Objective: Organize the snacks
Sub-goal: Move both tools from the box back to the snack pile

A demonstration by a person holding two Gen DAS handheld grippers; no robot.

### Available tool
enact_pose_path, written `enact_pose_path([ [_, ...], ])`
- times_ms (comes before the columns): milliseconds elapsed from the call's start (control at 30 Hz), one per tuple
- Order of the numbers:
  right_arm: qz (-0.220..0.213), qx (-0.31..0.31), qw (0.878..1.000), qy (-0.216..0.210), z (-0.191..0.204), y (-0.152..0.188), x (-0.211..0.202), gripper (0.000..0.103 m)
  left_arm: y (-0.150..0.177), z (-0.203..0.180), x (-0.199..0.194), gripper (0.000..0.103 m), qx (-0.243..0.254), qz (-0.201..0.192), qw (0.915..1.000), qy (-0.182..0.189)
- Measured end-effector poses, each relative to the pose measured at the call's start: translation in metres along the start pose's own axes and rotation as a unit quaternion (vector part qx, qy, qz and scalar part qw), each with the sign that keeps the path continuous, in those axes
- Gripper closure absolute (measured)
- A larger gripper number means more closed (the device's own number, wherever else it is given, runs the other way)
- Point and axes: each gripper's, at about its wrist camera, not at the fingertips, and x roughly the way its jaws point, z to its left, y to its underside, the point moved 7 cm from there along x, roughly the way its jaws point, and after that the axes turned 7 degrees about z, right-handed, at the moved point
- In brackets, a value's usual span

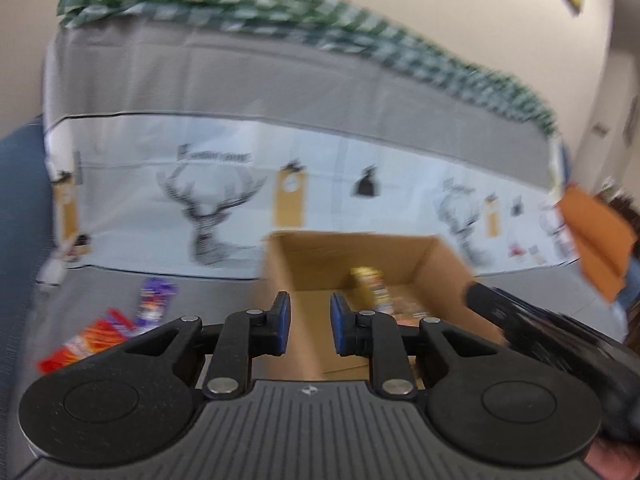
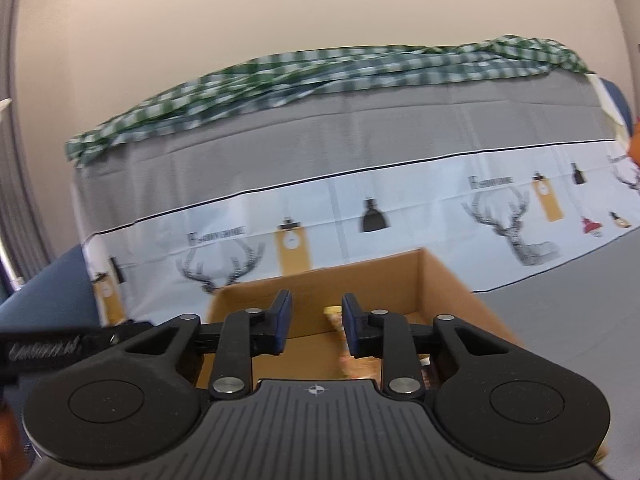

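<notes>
An open cardboard box [image 1: 440, 264] stands on the grey cloth, right of centre in the left wrist view. A yellow snack pack [image 1: 368, 284] and other blurred packs lie inside it. My left gripper [image 1: 310, 320] hovers at the box's near left wall, its jaws narrowly apart with nothing between them. To its left, a purple pack [image 1: 154, 300] and a red-orange pack [image 1: 92, 340] lie on the cloth. In the right wrist view my right gripper [image 2: 316, 320] hangs over the box [image 2: 448, 284], narrowly open and empty, with a yellow pack [image 2: 334, 316] beyond it.
Behind the box rises a backrest draped in a grey and white deer-print cover [image 1: 216, 216], with a green checked cloth [image 2: 320, 68] on top. The other gripper's black body [image 1: 520, 320] is close at the right. An orange object [image 1: 596, 236] hangs at the far right.
</notes>
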Motion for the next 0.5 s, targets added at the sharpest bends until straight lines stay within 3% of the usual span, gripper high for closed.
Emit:
enact_pose_path([
  [167,0.008,-0.024,0.999,-0.033,0.043,0.012,0.003,0.075,-0.005,0.063,0.006,0.080,-0.005,0.004,0.9986,-0.052],
  [300,0.023,-0.040,0.997,-0.059,0.077,0.026,0.008,0.075,0.018,0.121,0.020,0.080,-0.052,0.052,0.9926,-0.096],
  [500,0.038,-0.071,0.991,-0.105,0.136,0.053,0.019,0.075,0.015,0.169,0.015,0.080,-0.109,0.046,0.9877,-0.102],
])
